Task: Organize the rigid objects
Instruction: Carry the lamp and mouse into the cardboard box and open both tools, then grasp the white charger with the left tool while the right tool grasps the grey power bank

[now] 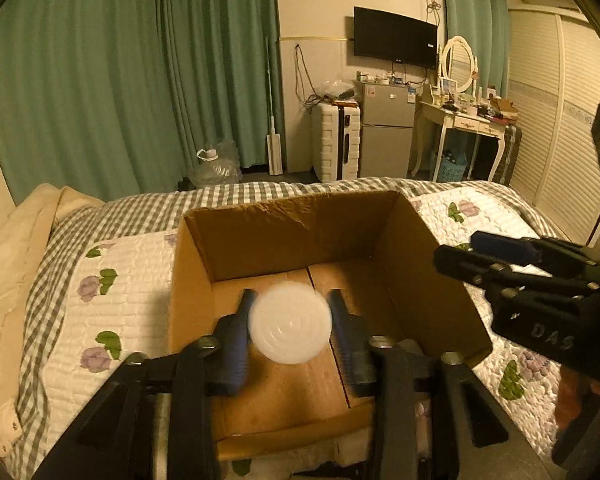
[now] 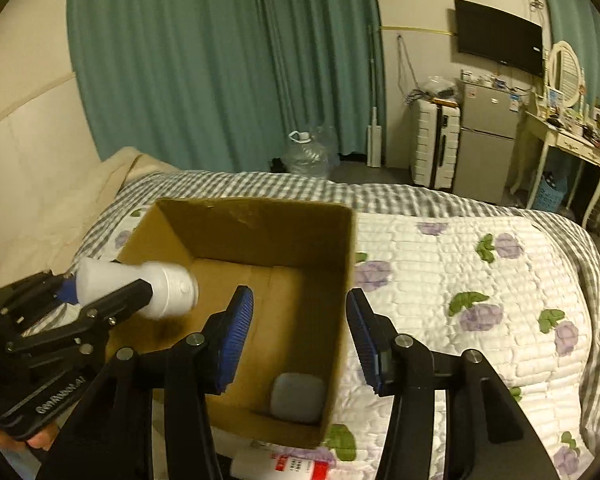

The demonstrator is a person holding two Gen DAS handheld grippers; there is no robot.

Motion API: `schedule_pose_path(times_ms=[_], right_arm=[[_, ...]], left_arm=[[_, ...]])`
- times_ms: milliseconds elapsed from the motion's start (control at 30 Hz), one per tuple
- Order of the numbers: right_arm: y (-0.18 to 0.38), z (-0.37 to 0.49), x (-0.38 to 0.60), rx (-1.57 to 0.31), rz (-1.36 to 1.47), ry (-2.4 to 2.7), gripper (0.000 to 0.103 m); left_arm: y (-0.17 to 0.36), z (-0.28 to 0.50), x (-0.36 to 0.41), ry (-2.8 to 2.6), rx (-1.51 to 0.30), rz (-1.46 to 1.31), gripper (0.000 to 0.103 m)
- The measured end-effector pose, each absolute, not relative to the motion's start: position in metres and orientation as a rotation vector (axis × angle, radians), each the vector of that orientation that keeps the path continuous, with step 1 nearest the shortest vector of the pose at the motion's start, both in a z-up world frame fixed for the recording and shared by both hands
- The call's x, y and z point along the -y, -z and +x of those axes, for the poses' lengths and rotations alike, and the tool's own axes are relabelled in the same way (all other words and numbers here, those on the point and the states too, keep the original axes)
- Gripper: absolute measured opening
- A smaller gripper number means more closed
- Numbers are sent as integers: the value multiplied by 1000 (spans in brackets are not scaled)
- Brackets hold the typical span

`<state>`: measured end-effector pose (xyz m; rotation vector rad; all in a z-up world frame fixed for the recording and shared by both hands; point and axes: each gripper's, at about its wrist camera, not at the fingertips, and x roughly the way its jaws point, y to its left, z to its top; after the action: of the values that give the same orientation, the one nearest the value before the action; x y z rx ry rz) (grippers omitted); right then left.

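An open cardboard box [image 1: 280, 236] [image 2: 252, 232] stands on the bed's floral quilt [image 2: 460, 280]. My left gripper [image 1: 290, 312] hangs over the box with a white plastic bottle [image 1: 290, 324] [image 2: 156, 288] between its blue pads. The bottle is blurred and juts past the fingertips, and the pads seem to stand just clear of it. In the right wrist view the left gripper [image 2: 112, 282] comes in from the left. My right gripper [image 2: 300, 308] [image 1: 458, 248] is open and straddles the box's right wall with nothing between its fingers. A small grey rounded case [image 2: 298, 396] lies in the box's near right corner.
A white bottle with a red label [image 2: 280, 470] lies on the quilt just in front of the box. A cream blanket [image 1: 16, 264] lies at the bed's left edge. Beyond the bed are green curtains, a water jug [image 1: 216, 168], a suitcase, a fridge and a dressing table.
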<state>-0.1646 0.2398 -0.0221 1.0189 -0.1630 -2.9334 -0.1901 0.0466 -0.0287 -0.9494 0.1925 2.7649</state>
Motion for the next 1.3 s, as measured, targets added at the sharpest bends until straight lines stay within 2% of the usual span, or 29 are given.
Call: schedule_pose_path(times_ms=[33, 233, 467, 667, 933, 1067, 1233, 1300], right_arm=[[22, -165, -241, 159, 1023, 2940, 49], [3, -144, -239, 108, 1011, 2983, 67], [-36, -90, -234, 43, 941, 3043, 82], [-48, -44, -218, 10, 905, 3062, 94], [9, -25, -186, -73, 1037, 2987, 96], [51, -34, -174, -107, 1178, 2890, 96], [86, -42, -157, -264, 1281, 2764, 96], [98, -45, -156, -271, 1334, 2731, 96]], left_arm=[[31, -190, -46, -2777, -190, -956, 69], [18, -175, -43, -2803, -180, -953, 69], [-19, -127, -23, -2836, -165, -877, 70], [-21, -85, -3, -2841, -152, -878, 72], [27, -60, 7, -2823, -90, -989, 72], [51, -60, 8, -2810, -133, -1071, 72], [70, -62, 14, -2800, -157, -1144, 72], [77, -64, 16, -2792, -159, -1174, 72]])
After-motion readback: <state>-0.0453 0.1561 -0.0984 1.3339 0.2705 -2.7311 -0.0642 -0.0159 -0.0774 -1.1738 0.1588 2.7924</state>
